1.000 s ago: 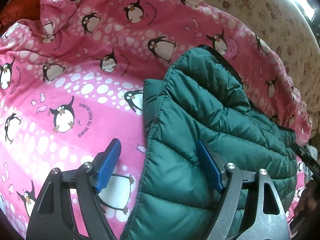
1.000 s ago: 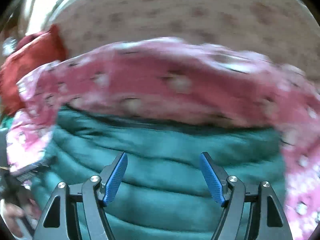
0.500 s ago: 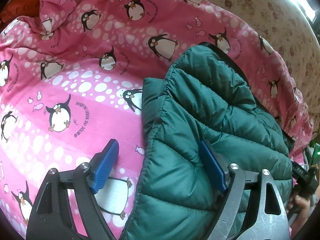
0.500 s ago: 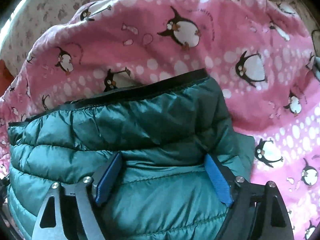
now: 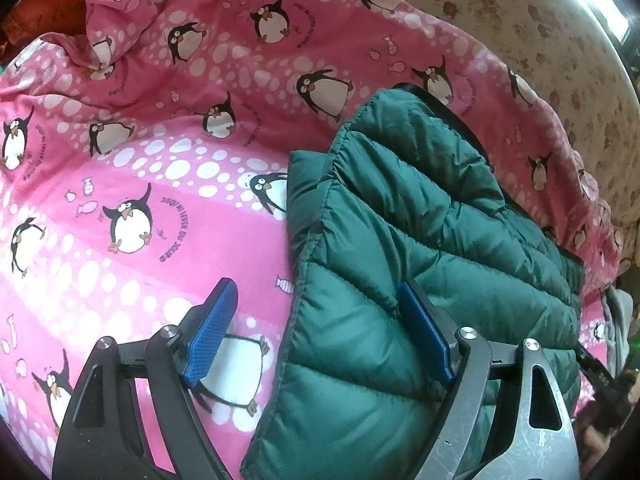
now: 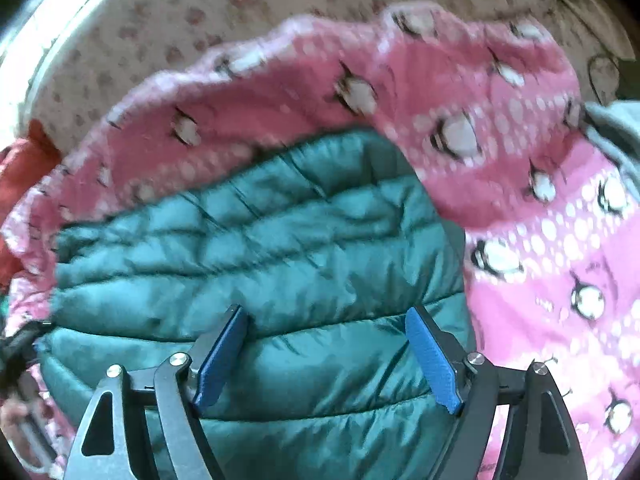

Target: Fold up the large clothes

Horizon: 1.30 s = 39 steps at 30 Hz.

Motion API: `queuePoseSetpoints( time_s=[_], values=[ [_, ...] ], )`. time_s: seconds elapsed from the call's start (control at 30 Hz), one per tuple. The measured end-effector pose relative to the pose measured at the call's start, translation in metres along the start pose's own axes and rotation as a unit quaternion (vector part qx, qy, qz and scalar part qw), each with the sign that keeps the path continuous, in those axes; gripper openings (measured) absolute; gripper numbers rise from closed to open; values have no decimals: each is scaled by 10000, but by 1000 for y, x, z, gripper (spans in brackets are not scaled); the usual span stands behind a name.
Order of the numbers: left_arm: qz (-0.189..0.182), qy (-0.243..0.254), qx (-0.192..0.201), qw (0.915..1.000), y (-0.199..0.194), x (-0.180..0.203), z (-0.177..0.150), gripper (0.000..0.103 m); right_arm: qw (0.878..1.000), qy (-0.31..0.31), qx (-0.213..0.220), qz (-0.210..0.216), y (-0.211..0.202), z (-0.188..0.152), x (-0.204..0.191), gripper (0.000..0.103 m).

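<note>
home bedrm: penguin fleece blanket (image 5: pixel 168 168) on floral bedsheet (image 5: pixel 520 32).

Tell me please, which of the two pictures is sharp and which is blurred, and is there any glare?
Left wrist view: sharp; the green jacket and pink penguin blanket are crisp, with window glare top right. Right wrist view: motion-blurred; the penguins smear, with a bright washed-out band top left. Both bend at the edges.
</note>
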<state>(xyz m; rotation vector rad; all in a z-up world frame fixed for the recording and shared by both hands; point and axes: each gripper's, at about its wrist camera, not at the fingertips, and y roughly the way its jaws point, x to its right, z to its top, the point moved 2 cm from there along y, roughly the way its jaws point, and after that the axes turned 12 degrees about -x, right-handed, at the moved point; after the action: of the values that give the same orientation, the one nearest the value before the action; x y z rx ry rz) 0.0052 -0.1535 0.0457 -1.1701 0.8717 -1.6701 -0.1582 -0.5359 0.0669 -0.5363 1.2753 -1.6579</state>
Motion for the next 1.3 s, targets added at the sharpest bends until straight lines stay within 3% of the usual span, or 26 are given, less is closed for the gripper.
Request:
queuePoseSetpoints(
  time_s=[0.13, 0.43, 0.63, 0.77, 0.9, 1.2, 1.3],
  values=[
    [-136, 9, -47, 9999, -6, -4, -2, 83, 10000, -19, 66, 21, -3, 0, 3, 89],
    [-365, 71, -108, 9992, -24, -6, -10, 83, 9981, 175, 190, 561, -53, -21, 36, 88],
    [-840, 211, -240, 9960, -40, -12, -17, 83, 9941, 632, 124, 877, -57, -28, 65, 89],
    [-1397, -175, -483, 9889, -36, -34, -17, 83, 9929, 683, -51, 971, -47, -28, 73, 91],
    [-1707, -583, -693, 9812, -23, -50, -14, 83, 9925, 595, -231, 1043, -31, -28, 75, 92],
    [-2496, -626, -1186, 9590, 2, -31, -12, 84, 9832, 772, -456, 1593, -2, -22, 82, 102],
    [-2418, -587, -1210, 9609, 9, -23, -11, 92, 9795, 779, -530, 1778, 7, -19, 81, 102]
  ],
)
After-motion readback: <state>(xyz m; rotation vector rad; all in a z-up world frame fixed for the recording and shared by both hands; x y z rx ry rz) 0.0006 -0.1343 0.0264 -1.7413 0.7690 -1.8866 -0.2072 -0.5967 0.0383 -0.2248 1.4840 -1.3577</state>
